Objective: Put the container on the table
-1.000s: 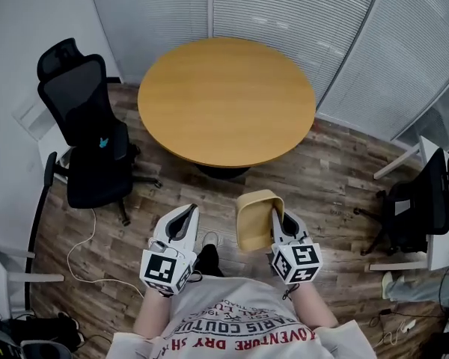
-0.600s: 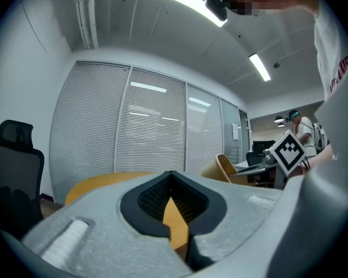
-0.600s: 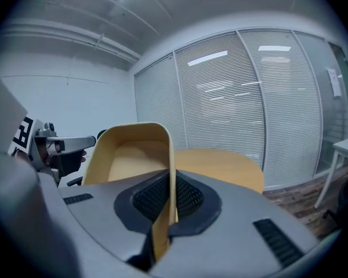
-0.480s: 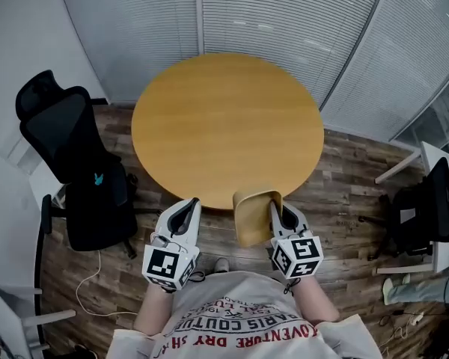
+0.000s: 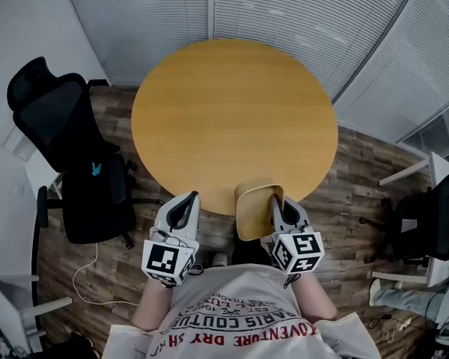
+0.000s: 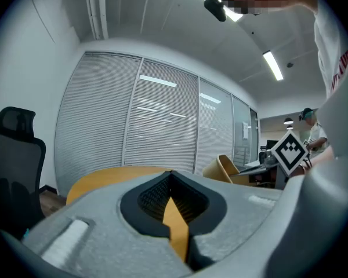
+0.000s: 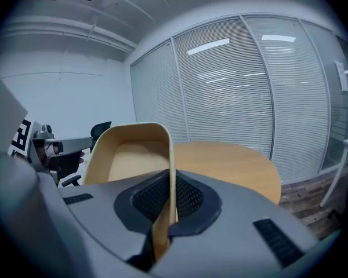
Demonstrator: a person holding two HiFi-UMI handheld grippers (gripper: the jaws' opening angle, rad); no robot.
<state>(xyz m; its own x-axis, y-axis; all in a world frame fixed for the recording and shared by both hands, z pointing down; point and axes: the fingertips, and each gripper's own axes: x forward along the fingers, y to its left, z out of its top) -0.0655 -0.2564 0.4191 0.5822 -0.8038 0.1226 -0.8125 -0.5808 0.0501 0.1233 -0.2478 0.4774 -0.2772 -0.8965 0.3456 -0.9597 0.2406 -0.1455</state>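
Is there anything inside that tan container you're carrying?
Empty. The right gripper view looks into the container and shows only bare inner walls; the right hand-held gripper is shut on its rim.

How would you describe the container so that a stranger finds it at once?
Start at the round wooden table. At its near edge, the right gripper pinches one wall of the container. It alone is a tan, open-topped tub, held aloft.

At the bottom of the head view, the person's white shirt (image 5: 239, 326) carries red print, upside down: "COUTURE" and "ADVENTURE DRY" (the remaining letters are unclear).
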